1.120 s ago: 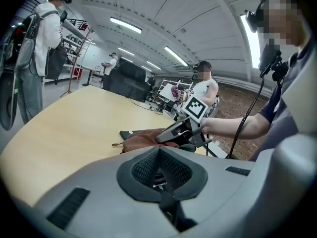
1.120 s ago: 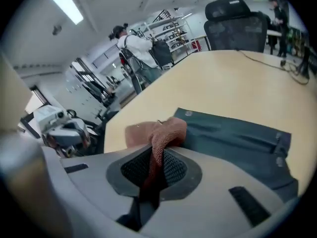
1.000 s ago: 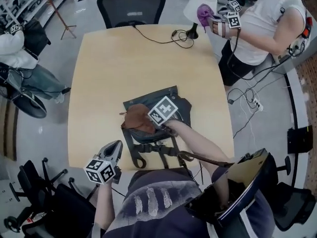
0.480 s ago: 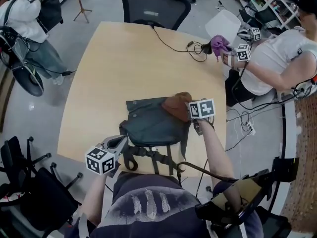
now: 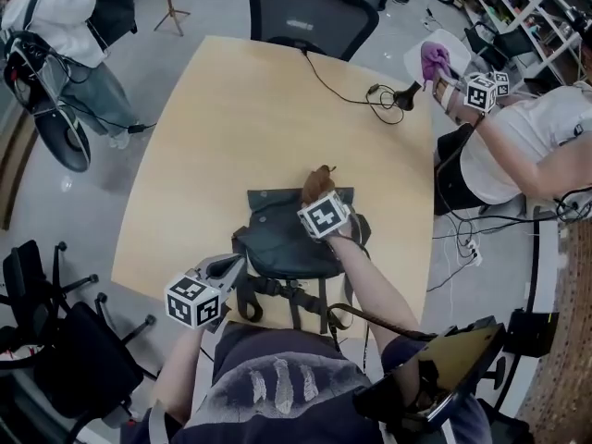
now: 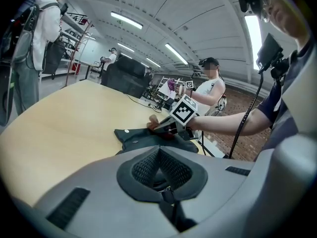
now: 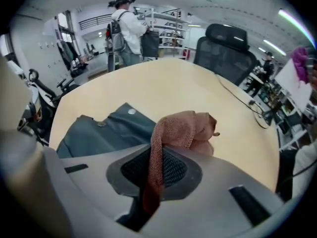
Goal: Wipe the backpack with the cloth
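Head view: I cannot see the jaws of the right gripper (image 5: 319, 200), because its cube (image 5: 323, 218) covers them. Only a brown end of the cloth (image 5: 316, 183) shows past it. My forearm (image 5: 375, 280) hides the right part of the backpack (image 5: 277, 239), and the straps (image 5: 291, 294) run off the table (image 5: 231, 128) edge out of sight.

Right gripper view: the cloth's tail drops into the dark gap between the jaws, where its end is lost.

Left gripper view: the body of the left gripper (image 6: 159, 155) blocks the backpack's near half.

A purple item (image 5: 435, 60), possibly another cloth, is too small to tell. The frame edge cuts off the person (image 5: 532, 146) holding it.
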### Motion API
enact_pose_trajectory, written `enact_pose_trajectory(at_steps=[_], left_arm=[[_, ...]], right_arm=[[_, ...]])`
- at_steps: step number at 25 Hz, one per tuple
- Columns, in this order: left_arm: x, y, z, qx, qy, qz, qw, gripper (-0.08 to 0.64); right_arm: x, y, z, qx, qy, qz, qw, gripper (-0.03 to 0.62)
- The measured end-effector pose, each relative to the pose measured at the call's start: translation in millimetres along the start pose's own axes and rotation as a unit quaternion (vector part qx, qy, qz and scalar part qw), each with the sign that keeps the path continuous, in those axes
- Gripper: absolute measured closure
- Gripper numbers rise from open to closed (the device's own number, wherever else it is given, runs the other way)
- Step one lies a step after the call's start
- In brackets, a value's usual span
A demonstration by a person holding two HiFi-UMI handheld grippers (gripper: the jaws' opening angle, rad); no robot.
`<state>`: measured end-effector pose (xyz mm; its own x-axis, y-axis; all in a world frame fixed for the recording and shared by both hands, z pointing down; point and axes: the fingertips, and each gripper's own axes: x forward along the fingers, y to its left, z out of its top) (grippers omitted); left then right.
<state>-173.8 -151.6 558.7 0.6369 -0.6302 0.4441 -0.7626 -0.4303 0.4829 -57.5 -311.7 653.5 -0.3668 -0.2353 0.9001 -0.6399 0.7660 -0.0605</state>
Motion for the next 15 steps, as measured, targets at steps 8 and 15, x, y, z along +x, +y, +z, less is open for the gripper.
enact_pose_trajectory(at_steps=[8, 15], left_arm=[[-21, 25, -15, -0.025, -0.007, 0.034, 0.9991, 0.554], [-19, 19, -14, -0.017, -0.003, 0.021, 0.9996, 0.554]], right_arm=[[2, 123, 48, -0.07, -0.031, 0.164, 0.983, 0.555], [-70, 144, 71, 0.123, -0.129, 0.337, 0.924, 0.555]])
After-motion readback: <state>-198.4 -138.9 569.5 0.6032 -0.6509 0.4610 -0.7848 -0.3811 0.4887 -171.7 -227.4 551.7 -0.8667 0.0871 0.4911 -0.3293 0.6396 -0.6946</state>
